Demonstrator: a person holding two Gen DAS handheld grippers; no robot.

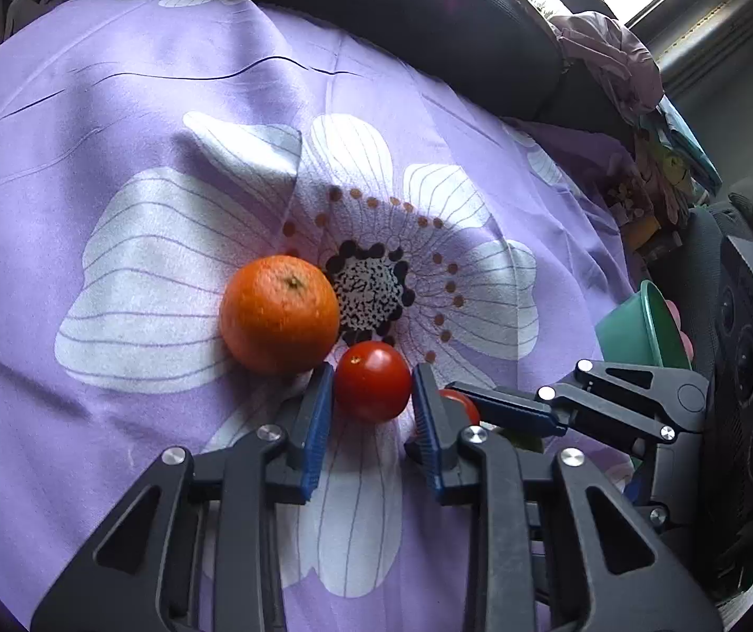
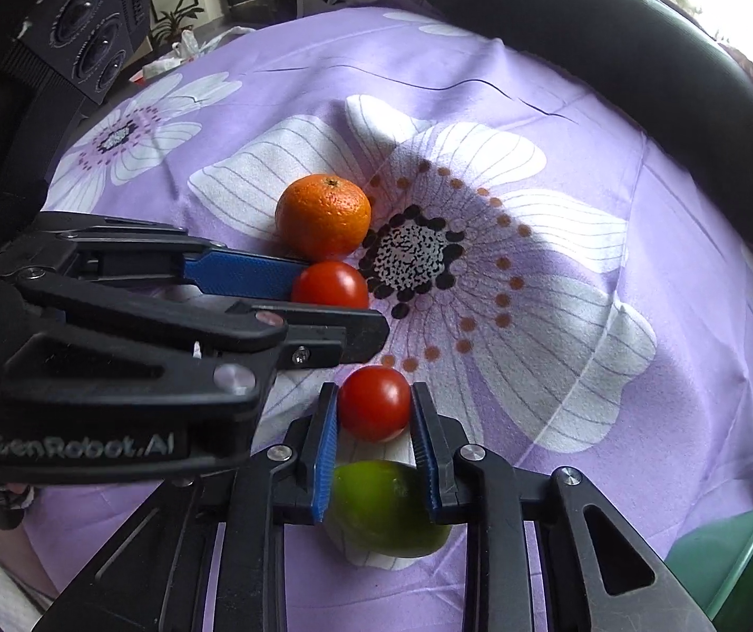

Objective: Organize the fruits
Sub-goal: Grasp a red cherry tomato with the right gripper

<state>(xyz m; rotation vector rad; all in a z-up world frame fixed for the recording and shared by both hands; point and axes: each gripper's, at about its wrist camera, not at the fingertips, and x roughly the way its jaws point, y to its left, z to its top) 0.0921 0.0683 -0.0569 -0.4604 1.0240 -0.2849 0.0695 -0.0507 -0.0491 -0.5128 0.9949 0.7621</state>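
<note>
Two red tomatoes, an orange (image 1: 280, 314) and a green lime-like fruit (image 2: 384, 511) lie on a purple flowered cloth (image 1: 113, 131). My left gripper (image 1: 373, 387) is shut on the tomato (image 1: 372, 382) right beside the orange, its blue pads pressing both sides. The right wrist view shows this left gripper (image 2: 342, 300) coming in from the left around that tomato (image 2: 330, 284), just below the orange (image 2: 322, 216). My right gripper (image 2: 374, 401) is shut on the second tomato (image 2: 374, 403), with the green fruit under its jaws. In the left wrist view the right gripper (image 1: 463, 411) half hides that tomato (image 1: 459, 401).
A green bowl (image 1: 639, 332) stands at the cloth's right edge, also seen as the green bowl (image 2: 745, 553) at lower right. A dark chair back (image 1: 402, 5) curves behind the cloth. The two grippers sit close together, nearly touching.
</note>
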